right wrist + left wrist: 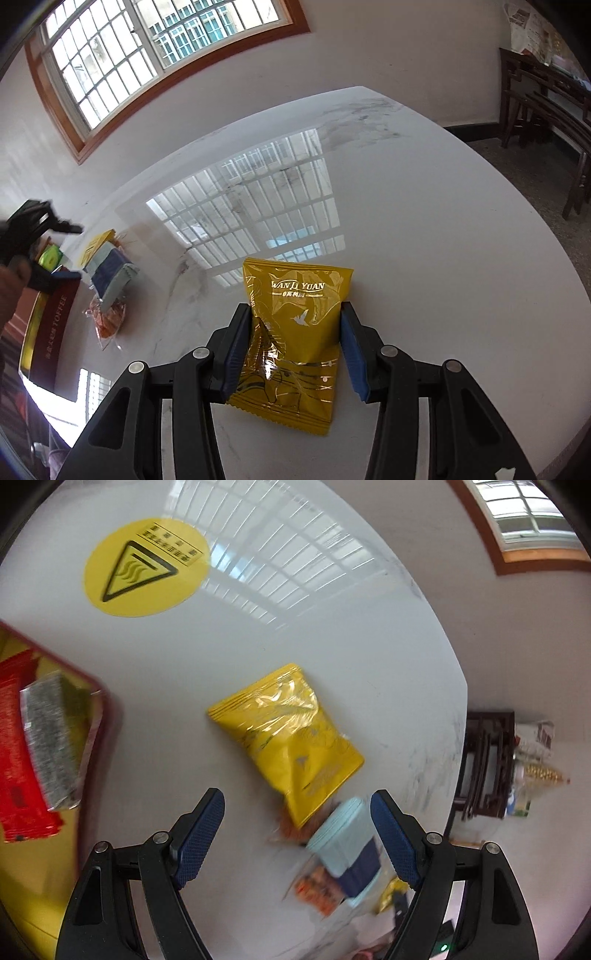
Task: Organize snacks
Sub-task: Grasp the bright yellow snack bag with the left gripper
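I am clamping the right claw [295,354] on a yellow packet [291,347] lying flat on the counter [443,240], well in from its far edge. I am hanging the left claw [297,840], released and empty, over a loose pile [332,853] of snacks near the counter's right edge, with the box [99,746] just left. I am judging this the pickup step; next I should lift the packet and carry it across to the box.
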`<control>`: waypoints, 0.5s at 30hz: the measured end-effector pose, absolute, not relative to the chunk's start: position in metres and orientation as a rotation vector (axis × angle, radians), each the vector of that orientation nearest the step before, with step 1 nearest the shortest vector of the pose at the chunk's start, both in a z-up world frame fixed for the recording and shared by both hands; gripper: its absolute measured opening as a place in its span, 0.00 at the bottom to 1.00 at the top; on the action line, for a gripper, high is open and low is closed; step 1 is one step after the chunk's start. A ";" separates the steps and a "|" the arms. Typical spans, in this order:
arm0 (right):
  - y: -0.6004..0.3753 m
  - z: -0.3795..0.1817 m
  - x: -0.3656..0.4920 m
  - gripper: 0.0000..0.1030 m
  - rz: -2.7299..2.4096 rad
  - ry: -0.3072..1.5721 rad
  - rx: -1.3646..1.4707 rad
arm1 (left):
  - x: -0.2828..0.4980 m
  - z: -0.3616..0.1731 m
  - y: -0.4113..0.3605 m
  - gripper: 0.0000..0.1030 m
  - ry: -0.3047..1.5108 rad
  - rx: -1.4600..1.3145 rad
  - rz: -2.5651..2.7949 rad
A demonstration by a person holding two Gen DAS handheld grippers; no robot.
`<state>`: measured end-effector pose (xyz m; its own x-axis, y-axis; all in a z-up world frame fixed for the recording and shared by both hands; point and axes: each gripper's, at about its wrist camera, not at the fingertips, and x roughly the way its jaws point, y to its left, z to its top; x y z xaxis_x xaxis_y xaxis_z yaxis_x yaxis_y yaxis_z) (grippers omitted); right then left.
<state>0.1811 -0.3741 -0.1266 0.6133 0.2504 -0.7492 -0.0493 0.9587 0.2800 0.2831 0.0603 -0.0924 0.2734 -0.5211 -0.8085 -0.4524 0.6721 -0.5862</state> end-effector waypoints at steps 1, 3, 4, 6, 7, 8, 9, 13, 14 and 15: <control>-0.373 -0.126 0.182 0.43 0.181 0.895 0.242 | 0.289 -0.094 0.057 0.79 1.358 -0.920 -0.051; -0.372 -0.127 0.182 0.43 0.202 0.893 0.248 | 0.301 -0.097 0.050 0.79 1.375 -0.926 -0.021; -0.371 -0.127 0.183 0.43 0.212 0.892 0.251 | 0.304 -0.097 0.048 0.79 1.382 -0.930 -0.014; -0.370 -0.128 0.183 0.43 0.223 0.889 0.256 | 0.314 -0.102 0.044 0.79 1.400 -0.948 0.019; -0.370 -0.128 0.183 0.43 0.230 0.888 0.260 | 0.317 -0.102 0.043 0.79 1.402 -0.941 0.033; -0.369 -0.128 0.183 0.43 0.236 0.886 0.264 | 0.322 -0.102 0.040 0.79 1.404 -0.924 0.056; -0.369 -0.128 0.183 0.43 0.241 0.884 0.267 | 0.323 -0.102 0.039 0.79 1.409 -0.921 0.068; -0.374 -0.129 0.183 0.43 0.258 0.885 0.299 | 0.329 -0.112 0.033 0.79 1.462 -0.946 0.112; -0.375 -0.129 0.183 0.43 0.263 0.884 0.309 | 0.328 -0.114 0.033 0.80 1.459 -0.975 0.130; -0.377 -0.130 0.183 0.43 0.268 0.884 0.319 | 0.328 -0.114 0.032 0.80 1.453 -0.991 0.143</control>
<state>0.1827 -0.3766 -0.1297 0.6059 0.3579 -0.7105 -0.0973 0.9197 0.3803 0.3282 0.0317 -0.1141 0.1832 -0.4717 -0.8625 -0.6312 0.6162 -0.4711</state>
